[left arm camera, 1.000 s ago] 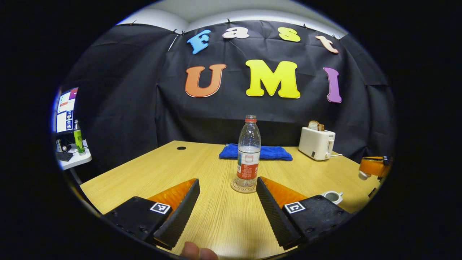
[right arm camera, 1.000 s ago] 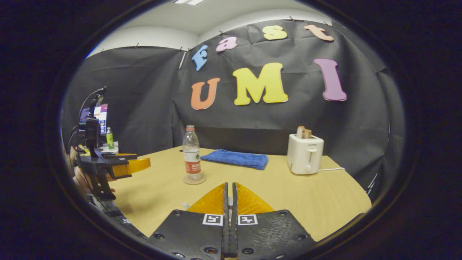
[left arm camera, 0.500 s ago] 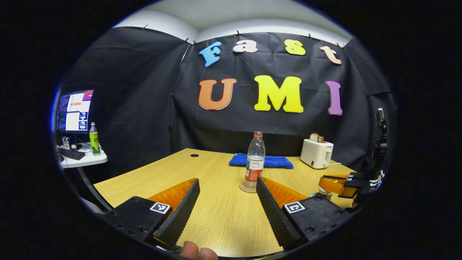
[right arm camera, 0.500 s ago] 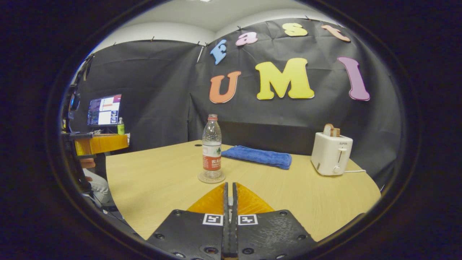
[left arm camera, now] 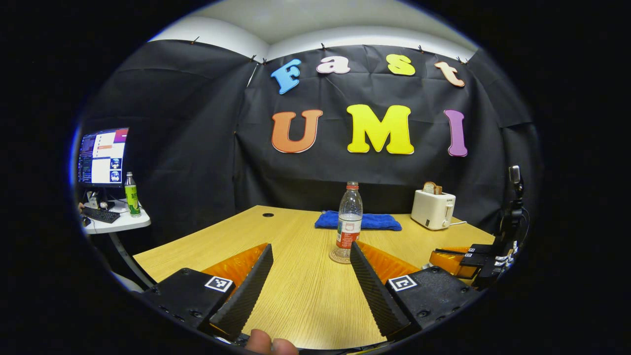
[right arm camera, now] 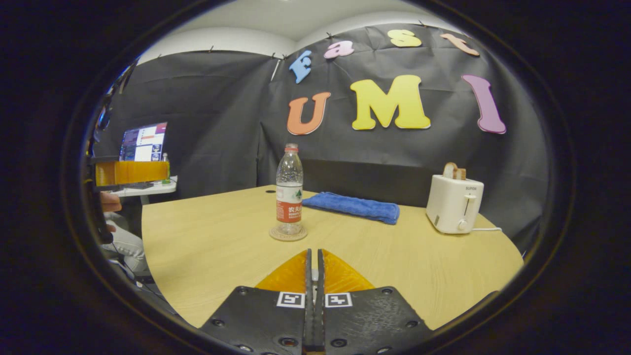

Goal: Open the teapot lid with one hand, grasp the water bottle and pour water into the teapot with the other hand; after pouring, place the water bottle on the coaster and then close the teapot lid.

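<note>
Bottle upright on coaster, both grippers clear of it.

Water bottle (left arm camera: 349, 215) stands on the round coaster (left arm camera: 339, 258), mid-table (left arm camera: 296, 296), with the blue towel (left arm camera: 358, 221) behind it and the toaster (left arm camera: 433, 209) far right. Left gripper (left arm camera: 310, 288): jaws wide, nothing between them; bottle sits farther out, roughly on the line of the gap, just off the right finger's tip. Right gripper (right arm camera: 313, 291): jaws pressed together, nothing gripped; bottle well ahead and slightly left of them. Monitor (left arm camera: 102, 158) on the side desk at left.
</note>
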`<state>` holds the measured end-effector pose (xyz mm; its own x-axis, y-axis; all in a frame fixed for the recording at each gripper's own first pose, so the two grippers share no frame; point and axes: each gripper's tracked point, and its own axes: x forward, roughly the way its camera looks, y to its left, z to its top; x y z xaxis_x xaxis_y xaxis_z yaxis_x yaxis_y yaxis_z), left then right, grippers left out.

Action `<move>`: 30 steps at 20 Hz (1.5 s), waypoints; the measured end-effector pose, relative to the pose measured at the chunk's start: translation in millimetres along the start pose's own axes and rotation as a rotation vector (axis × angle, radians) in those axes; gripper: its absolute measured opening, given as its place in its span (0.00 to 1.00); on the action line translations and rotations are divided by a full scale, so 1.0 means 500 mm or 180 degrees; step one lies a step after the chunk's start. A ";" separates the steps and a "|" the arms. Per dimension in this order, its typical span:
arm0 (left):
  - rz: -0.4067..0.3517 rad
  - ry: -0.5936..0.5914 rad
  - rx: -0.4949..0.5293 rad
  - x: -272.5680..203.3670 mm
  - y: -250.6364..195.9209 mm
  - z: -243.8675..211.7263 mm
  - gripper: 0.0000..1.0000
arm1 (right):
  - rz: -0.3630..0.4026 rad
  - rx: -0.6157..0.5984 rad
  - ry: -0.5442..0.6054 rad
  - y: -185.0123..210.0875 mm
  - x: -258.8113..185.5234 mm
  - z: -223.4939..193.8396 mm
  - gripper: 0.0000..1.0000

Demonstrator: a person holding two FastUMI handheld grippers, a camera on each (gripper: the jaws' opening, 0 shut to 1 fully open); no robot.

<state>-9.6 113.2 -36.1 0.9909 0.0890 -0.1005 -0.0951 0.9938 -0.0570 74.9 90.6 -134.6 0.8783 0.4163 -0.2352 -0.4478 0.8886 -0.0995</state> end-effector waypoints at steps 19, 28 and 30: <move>-0.0296 -0.0577 0.0208 0.006 -0.216 0.115 0.98 | -0.1414 0.0198 -0.0682 -0.185 -0.253 0.177 0.95; -0.0377 -0.0563 0.0198 -0.003 -0.204 0.124 0.97 | -0.1532 0.0164 -0.0648 -0.156 -0.274 0.183 0.97; -0.0402 -0.0528 0.0179 -0.004 -0.201 0.122 0.97 | -0.1555 0.0148 -0.0634 -0.149 -0.273 0.185 0.97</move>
<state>3.8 17.1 30.6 0.9971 -0.0316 0.0689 0.0318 0.9995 -0.0030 3.8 -14.4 -5.5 0.9996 -0.0240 0.0167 0.0256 0.9939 -0.1075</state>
